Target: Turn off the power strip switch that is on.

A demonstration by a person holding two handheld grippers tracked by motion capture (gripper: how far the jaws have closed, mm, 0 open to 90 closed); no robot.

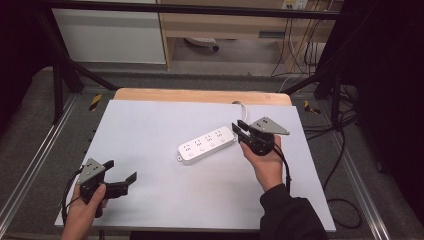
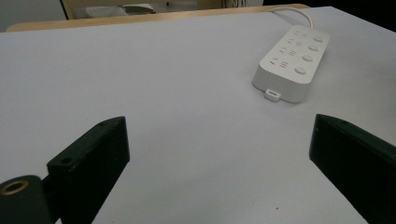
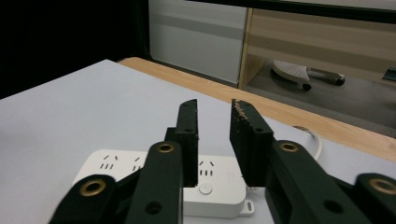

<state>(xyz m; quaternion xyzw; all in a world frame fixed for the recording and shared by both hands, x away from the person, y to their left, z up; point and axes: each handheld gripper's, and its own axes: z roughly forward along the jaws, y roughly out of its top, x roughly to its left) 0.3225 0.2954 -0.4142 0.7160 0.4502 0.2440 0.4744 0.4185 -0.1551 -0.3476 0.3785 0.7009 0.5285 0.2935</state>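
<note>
Right now the right tool (image 1: 239, 131) hangs just over the cord end of the white power strip (image 1: 207, 144) mid-desk (image 1: 150, 200), jaws narrow w/ nothing between. Left tool (image 1: 122, 176) sits wide, empty, well apart. Risk: narrow jaws could bump the strip & skid it. No containers around.

Black tools (image 1: 239, 131) — grey plates, dark sleeve (image 1: 290, 215)

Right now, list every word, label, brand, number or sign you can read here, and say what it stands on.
None can be read.
Power strip: socket slots and round buttons, no legible print.
Yellow-and-black hazard markings on the floor frame: stripes, no words.
Wall outlet plate: too small to read.
</note>
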